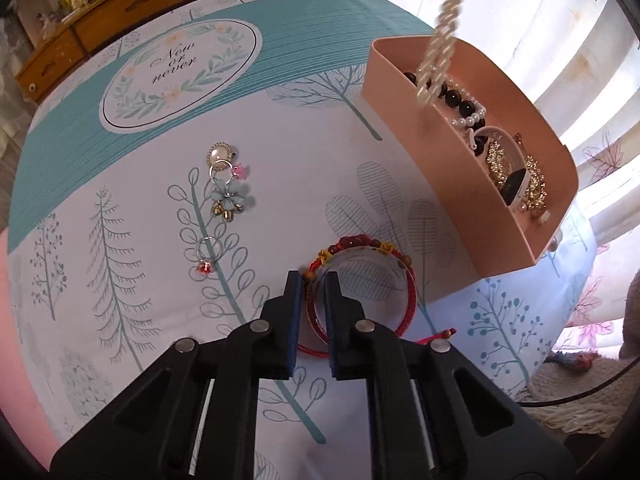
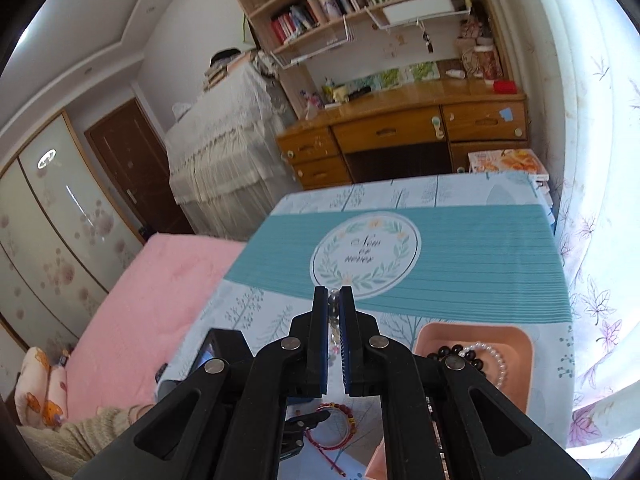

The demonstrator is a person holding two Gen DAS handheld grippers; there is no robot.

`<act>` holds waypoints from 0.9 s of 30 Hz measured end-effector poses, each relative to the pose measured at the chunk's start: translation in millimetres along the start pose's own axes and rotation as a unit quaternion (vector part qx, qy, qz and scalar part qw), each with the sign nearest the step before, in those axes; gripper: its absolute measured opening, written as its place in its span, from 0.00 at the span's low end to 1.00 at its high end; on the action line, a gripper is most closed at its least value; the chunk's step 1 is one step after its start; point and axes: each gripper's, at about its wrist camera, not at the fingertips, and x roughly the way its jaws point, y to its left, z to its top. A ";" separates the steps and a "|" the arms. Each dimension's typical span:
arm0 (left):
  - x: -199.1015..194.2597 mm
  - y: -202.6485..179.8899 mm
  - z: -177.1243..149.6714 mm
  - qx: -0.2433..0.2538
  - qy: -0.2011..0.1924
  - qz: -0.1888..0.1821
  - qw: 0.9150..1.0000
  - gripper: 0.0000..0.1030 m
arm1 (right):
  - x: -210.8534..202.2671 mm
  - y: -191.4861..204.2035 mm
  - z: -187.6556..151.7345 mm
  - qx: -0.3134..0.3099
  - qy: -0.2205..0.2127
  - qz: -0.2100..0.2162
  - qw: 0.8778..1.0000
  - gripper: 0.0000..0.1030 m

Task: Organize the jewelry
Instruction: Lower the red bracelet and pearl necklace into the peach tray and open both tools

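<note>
My left gripper (image 1: 313, 280) points down at the tree-print cloth and is shut on the near rim of a red bracelet (image 1: 360, 241) made of cord and beads. The same bracelet (image 2: 340, 420) shows low in the right wrist view. My right gripper (image 2: 333, 294) is shut on a pearl chain (image 1: 440, 32), which dangles over the pink box (image 1: 408, 120). Inside the box lie a black bead bracelet (image 1: 460, 100), a pearl bracelet (image 2: 496, 360), gold pieces (image 1: 496, 160) and a white watch (image 1: 516, 184). On the cloth lie a blue flower keychain (image 1: 228, 196) and a ring with a red charm (image 1: 206, 266).
A pearl brooch (image 1: 218, 155) lies just above the keychain. A pink bed (image 2: 140, 300) borders the table on the left. A wooden desk (image 2: 400, 132) stands beyond the far edge and curtains (image 2: 592, 240) hang on the right. A person's knitted sleeve (image 2: 80, 440) is at lower left.
</note>
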 end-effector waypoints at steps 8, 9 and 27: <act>-37.4 2.8 7.1 -0.050 -0.053 -0.031 0.997 0.07 | -72.5 -3.8 5.3 0.008 -0.057 -0.008 0.998 0.04; -46.8 1.7 10.5 -0.053 -0.065 -0.033 0.996 0.07 | -83.2 -4.8 4.4 0.009 -0.062 -0.012 0.998 0.04; -58.2 -59.6 99.1 -0.068 -0.109 -0.026 0.991 0.08 | -123.2 -76.0 -44.8 0.081 -0.042 -0.119 0.989 0.04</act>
